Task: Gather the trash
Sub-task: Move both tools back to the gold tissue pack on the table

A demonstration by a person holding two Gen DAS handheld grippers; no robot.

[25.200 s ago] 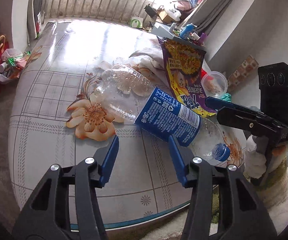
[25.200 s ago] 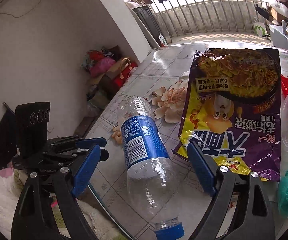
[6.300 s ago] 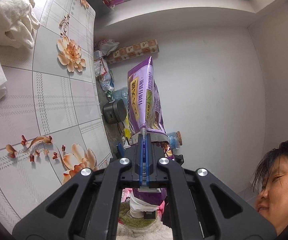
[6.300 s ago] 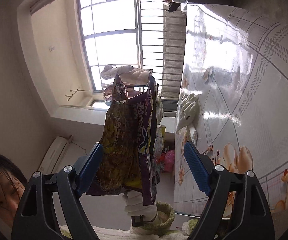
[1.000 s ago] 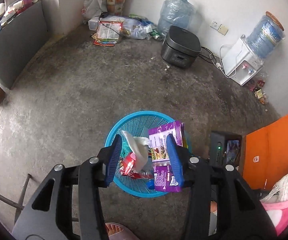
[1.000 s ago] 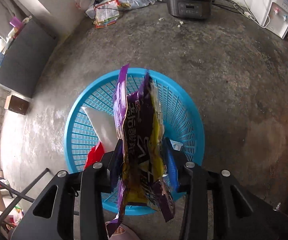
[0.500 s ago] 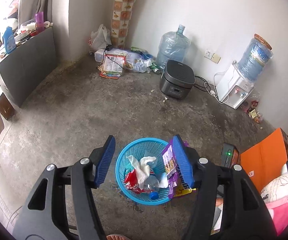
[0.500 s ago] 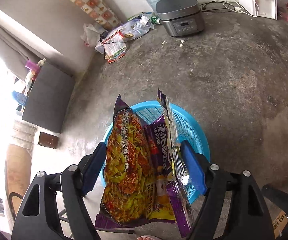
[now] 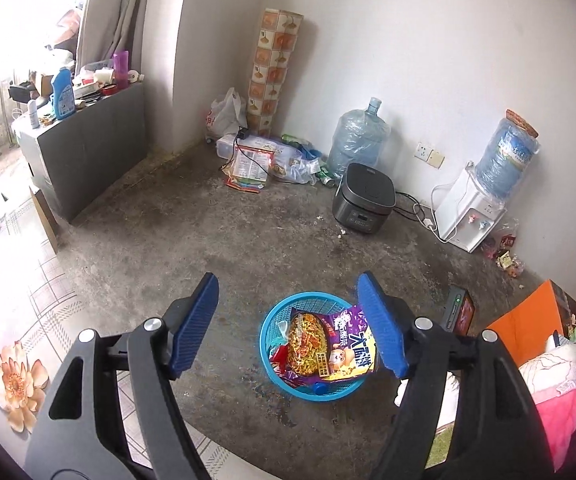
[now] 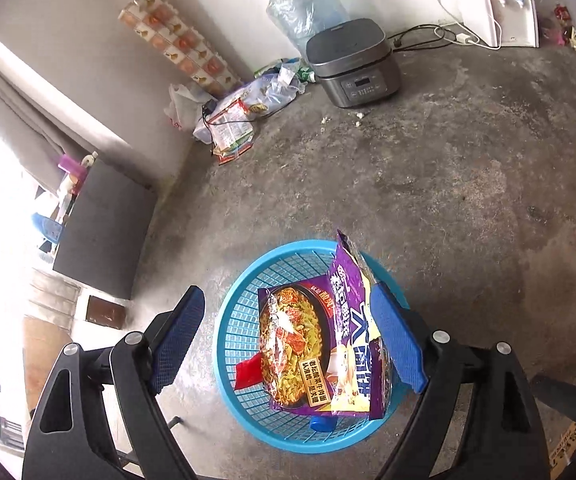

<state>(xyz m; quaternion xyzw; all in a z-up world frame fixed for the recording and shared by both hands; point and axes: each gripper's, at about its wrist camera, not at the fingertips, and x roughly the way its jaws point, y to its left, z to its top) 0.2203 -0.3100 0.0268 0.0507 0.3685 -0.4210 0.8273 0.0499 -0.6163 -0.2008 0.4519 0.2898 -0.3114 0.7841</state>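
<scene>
The purple noodle bag [image 10: 320, 344] is lying in the blue basket [image 10: 233, 344] on the concrete floor [image 10: 468, 184], leaning against the far rim on top of a red wrapper [image 10: 249, 374] and a blue bottle cap [image 10: 322, 424]. The right hand-held gripper [image 10: 288, 340] is hovering above the basket, its jaws opening wide and pressing on nothing. The left hand-held gripper [image 9: 288, 330] is hanging higher over the same basket [image 9: 265, 334], its jaws likewise opening with nothing between them. A grey rice cooker [image 9: 364, 204] is sitting near the wall beside a water jug [image 9: 358, 140].
</scene>
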